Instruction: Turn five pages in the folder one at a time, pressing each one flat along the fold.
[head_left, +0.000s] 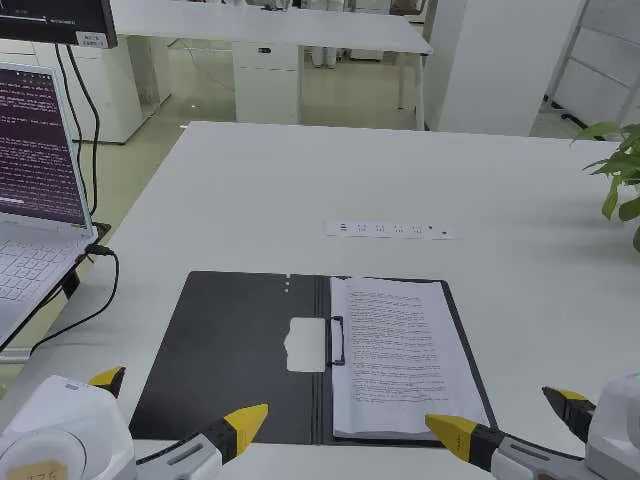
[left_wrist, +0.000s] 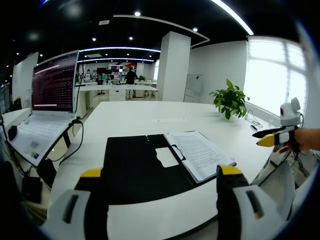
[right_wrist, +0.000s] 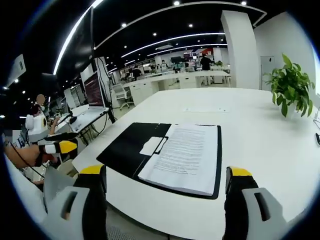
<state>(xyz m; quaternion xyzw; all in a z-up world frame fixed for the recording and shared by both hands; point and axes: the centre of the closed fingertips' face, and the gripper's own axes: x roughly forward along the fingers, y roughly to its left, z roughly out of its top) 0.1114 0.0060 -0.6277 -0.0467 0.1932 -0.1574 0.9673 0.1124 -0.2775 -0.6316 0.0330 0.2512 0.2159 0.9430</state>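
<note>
Grabbing several flush sheets off the paper stack (head_left: 400, 350) together is the risk; left gripper (head_left: 178, 400) and right gripper (head_left: 503, 412), lower frame, gape empty.

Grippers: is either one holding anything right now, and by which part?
Nothing is held. The left gripper and right gripper are both open, at the near edge of the folder.

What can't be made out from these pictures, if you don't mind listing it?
- Pages: print too small and blurred to read in all views; the sheet count is hidden under the top sheet.
- Folder, head view: near edge partly covered by the fingers.
- Laptop, head view: cut off by the left edge; screen text too small.
- Plant, head view: cut off by the right edge.
</note>
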